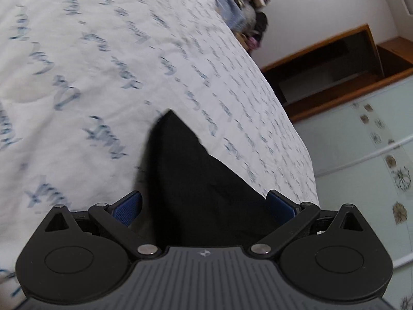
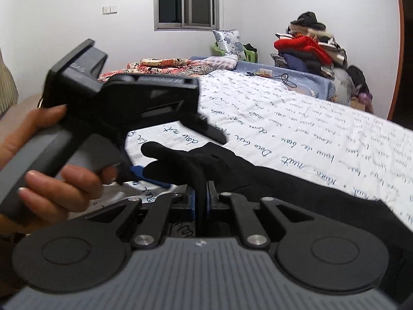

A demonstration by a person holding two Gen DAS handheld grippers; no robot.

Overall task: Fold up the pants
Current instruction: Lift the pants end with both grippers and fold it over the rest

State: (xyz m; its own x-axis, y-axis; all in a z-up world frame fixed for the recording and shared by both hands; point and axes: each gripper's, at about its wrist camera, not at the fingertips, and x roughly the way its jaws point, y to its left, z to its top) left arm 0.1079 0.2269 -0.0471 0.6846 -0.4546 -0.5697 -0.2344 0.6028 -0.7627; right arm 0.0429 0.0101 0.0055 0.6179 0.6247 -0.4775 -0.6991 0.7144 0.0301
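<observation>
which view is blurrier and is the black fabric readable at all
Left wrist view: motion blur smears the bedsheet print, and the pants are a featureless black mass. Right wrist view: sharper, script legible, but the left gripper is soft and fisheye bends the bed edge.

Ahead of the right hand-held gripper (image 2: pixel 200 201) a bed (image 2: pixel 296 129) spreads out under a white cover printed with dark handwriting. Beyond its far edge, to the right, a heap of clothes (image 2: pixel 309 49) rises against a plain white wall (image 2: pixel 77 5). Straight ahead in that wall sits a dark window (image 2: pixel 188 0) with a light switch (image 2: pixel 109 9) to its left. A wooden door frame (image 2: pixel 400 51) runs down the far right edge.
</observation>
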